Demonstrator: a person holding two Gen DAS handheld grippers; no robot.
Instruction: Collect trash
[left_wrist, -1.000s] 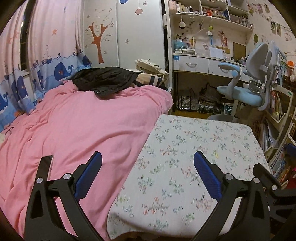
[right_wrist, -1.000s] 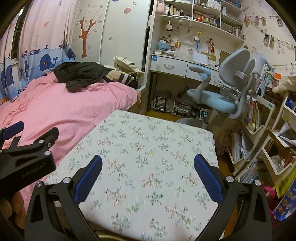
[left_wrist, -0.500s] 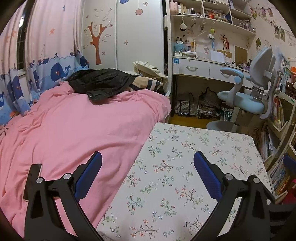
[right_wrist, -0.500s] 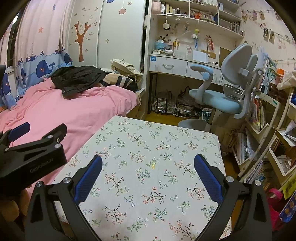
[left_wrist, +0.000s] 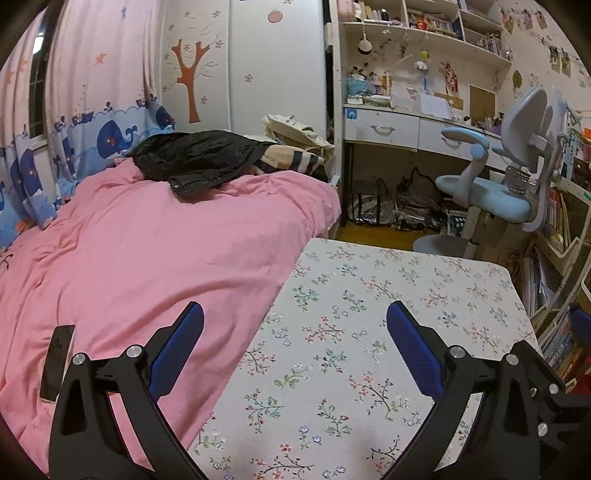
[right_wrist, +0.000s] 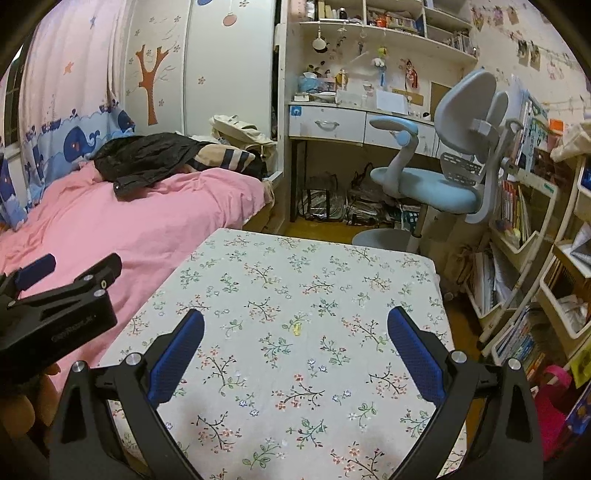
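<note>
My left gripper (left_wrist: 294, 334) is open and empty, held above the left edge of a table with a floral cloth (left_wrist: 388, 295), beside the pink bed (left_wrist: 147, 258). My right gripper (right_wrist: 295, 341) is open and empty above the same table (right_wrist: 295, 277). A small yellow scrap (right_wrist: 296, 328) lies on the cloth just ahead of the right gripper, between its fingers. The left gripper's body shows at the left of the right wrist view (right_wrist: 59, 310). No other trash shows on the table.
A dark phone (left_wrist: 55, 362) lies on the pink bedspread. A black jacket (left_wrist: 195, 158) lies at the bed's far end. A blue desk chair (right_wrist: 436, 184) stands beyond the table, shelves with books (right_wrist: 517, 221) at the right, bags (right_wrist: 332, 206) under the desk.
Both grippers have tilted up and drawn back a little. More of the far room and table shows. The jaws have stayed open and empty.
</note>
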